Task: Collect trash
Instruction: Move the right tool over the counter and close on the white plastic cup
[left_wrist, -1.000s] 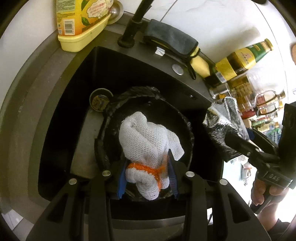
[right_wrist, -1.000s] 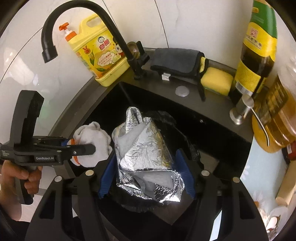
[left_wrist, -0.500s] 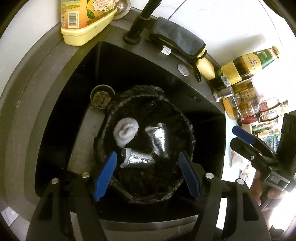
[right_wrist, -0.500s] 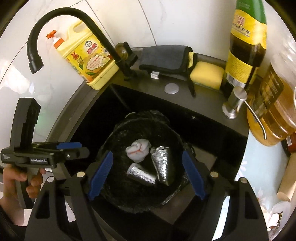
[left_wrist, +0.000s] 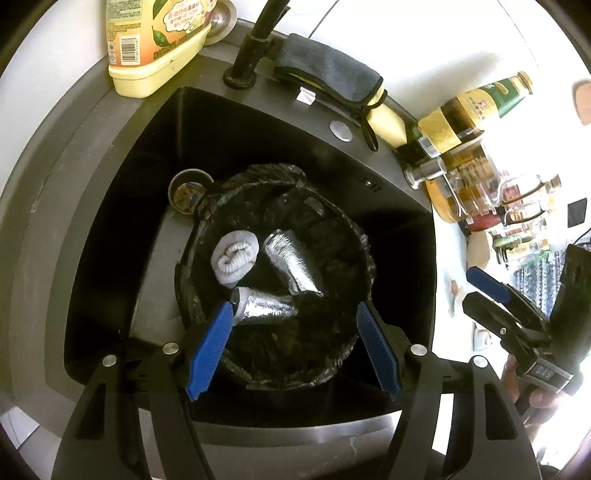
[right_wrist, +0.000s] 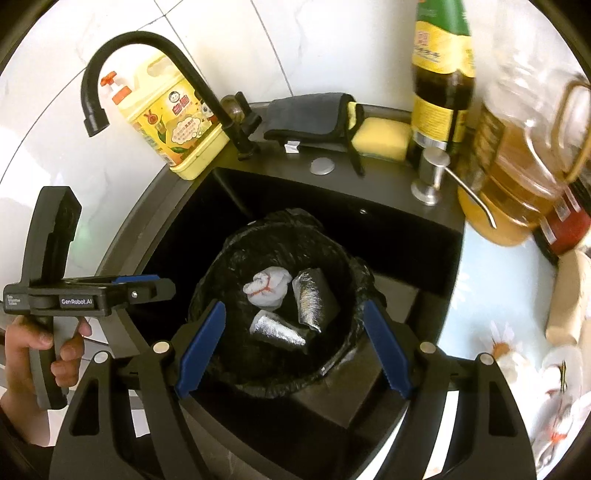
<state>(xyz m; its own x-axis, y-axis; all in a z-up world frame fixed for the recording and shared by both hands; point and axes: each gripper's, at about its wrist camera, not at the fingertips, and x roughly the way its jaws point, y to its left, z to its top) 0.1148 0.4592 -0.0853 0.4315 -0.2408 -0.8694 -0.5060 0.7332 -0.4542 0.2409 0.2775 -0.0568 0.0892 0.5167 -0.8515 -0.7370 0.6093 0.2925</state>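
Observation:
A round bin lined with a black bag stands in the dark sink. At its bottom lie a balled white cloth with orange trim and two crumpled foil wrappers. My left gripper hangs open above the bin, with nothing between its blue pads. My right gripper is also open and empty over the bin. Each shows from the side in the other's view: the right, the left, held by a hand.
A black faucet, yellow detergent bottle, grey cloth and yellow sponge line the sink's back rim. Oil bottles and a soap dispenser stand at the right. A drain strainer sits beside the bin.
A second ago my left gripper held the white cloth and my right a foil wrapper. Both jaws opened; the pieces now lie in the bin. The right gripper shifted sideways.

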